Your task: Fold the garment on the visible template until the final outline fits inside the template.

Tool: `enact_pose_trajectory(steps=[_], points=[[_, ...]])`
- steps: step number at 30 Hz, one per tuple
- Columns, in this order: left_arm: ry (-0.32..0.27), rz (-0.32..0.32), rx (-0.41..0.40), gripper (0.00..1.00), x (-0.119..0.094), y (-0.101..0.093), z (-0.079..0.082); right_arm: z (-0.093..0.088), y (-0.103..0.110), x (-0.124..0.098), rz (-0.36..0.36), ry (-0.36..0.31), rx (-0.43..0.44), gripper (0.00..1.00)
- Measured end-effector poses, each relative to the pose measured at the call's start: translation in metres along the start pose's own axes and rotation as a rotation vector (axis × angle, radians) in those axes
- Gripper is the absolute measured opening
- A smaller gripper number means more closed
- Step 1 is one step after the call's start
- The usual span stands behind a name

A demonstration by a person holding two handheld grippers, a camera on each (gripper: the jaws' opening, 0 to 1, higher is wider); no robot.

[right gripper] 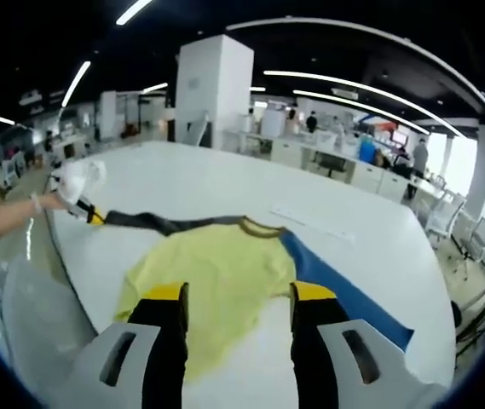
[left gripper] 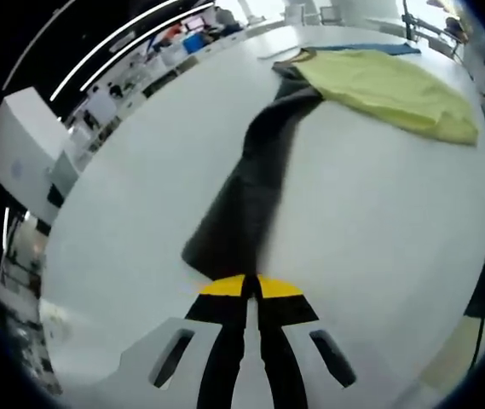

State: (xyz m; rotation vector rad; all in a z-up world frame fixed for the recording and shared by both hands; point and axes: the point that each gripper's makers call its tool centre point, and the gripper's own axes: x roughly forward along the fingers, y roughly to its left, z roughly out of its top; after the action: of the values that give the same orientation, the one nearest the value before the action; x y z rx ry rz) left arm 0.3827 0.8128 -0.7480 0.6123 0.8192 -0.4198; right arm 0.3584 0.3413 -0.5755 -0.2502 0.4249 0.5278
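We are in a large open office with ceiling light strips, working over a wide white table (right gripper: 225,175). On it lies the yellow-green garment (right gripper: 208,273), a shirt with a dark-edged collar, and from its collar side a dark grey sleeve (left gripper: 251,196) runs out long across the table. Just beyond the garment, partly under it, a blue template (right gripper: 344,294) shows as a strip along one edge.

The left gripper (left gripper: 251,285) has its jaws pressed together on the far tip of that sleeve, pulling it away from the garment. The right gripper (right gripper: 235,294) hovers over the garment's near edge with jaws spread, holding nothing.

By our reading the folding is early: the sleeve reaches well beyond the template and must still be brought over the garment, with further folds likely after.
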Motion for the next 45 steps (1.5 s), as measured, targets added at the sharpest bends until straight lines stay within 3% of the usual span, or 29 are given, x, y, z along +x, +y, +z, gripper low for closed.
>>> enact_pose_trajectory(steps=[9,15,18,25,28,32,35,45], points=[[0.008,-0.05,-0.015,0.02,0.001,-0.007,-0.003,-0.005,-0.002,-0.001,-0.007,0.001,0.009,0.47],[0.025,-0.075,-0.025,0.15,-0.008,-0.002,-0.003,-0.009,-0.005,-0.005,-0.017,0.005,0.019,0.47],[-0.042,-0.037,-0.101,0.14,-0.011,0.013,0.01,-0.011,-0.006,-0.006,-0.023,0.007,0.023,0.47],[-0.089,0.038,-0.173,0.14,-0.001,0.054,0.019,-0.012,-0.006,-0.006,-0.026,0.009,0.03,0.47],[-0.082,0.086,-0.194,0.14,0.008,0.072,0.02,-0.013,-0.006,-0.008,-0.03,0.012,0.029,0.47],[-0.048,0.1,-0.233,0.14,0.023,0.086,0.014,-0.013,-0.008,-0.01,-0.038,0.01,0.033,0.46],[-0.029,0.058,-0.269,0.14,0.035,0.082,0.009,-0.013,-0.009,-0.012,-0.048,0.011,0.035,0.46],[0.009,0.031,-0.297,0.14,0.05,0.079,0.001,-0.012,-0.015,-0.013,-0.072,0.016,0.044,0.47]])
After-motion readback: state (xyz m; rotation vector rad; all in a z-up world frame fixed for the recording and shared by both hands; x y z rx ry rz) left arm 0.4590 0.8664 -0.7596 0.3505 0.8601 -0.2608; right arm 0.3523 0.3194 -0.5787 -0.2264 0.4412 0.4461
